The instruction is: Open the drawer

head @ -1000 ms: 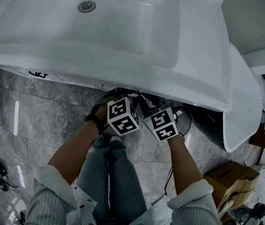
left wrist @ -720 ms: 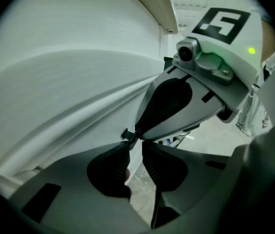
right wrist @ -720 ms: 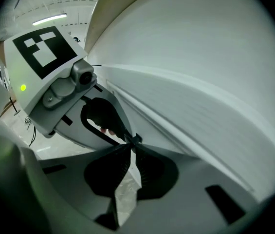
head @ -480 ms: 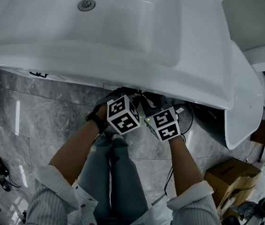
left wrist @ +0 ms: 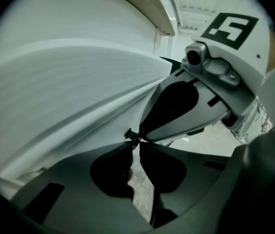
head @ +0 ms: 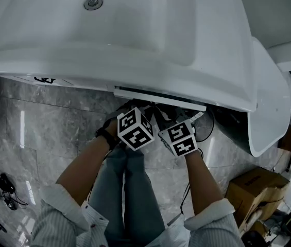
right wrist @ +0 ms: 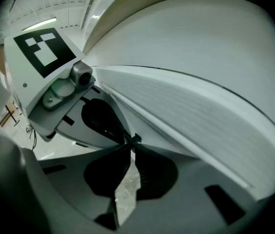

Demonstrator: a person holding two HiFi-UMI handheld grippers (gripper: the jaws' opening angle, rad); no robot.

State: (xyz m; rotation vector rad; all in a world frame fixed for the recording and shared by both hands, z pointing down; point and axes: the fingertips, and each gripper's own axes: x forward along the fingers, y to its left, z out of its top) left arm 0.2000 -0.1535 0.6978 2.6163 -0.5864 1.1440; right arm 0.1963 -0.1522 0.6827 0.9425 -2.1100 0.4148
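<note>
The left gripper has its jaws closed, tips meeting right at the lower edge of the flat white drawer front. The right gripper is closed the same way, tip to tip, against the same edge. Nothing bulky sits between either pair. Whether each nips a thin lip of the panel or only hooks beneath it, I cannot settle from these close, distorted views. The two grippers sit side by side, nearly touching, under the front rim of the large white ceramic washbasin.

The drawer is directly beneath that basin. Its top edge shows as a narrow pale strip just proud of the basin's front, so I judge the pull begun but the drawer barely open.

The next move seems to call for a straight, even draw away from the basin toward the person. Both grippers should travel together so the front does not skew on its runners. The person's legs stand close below the basin front and will need to give room.

Counted:
- two grippers, each with one marker cube
- one drawer
- one basin, with one round metal drain at its far side
- one brown cardboard box on the grey marble floor, well to the right of the basin
</note>
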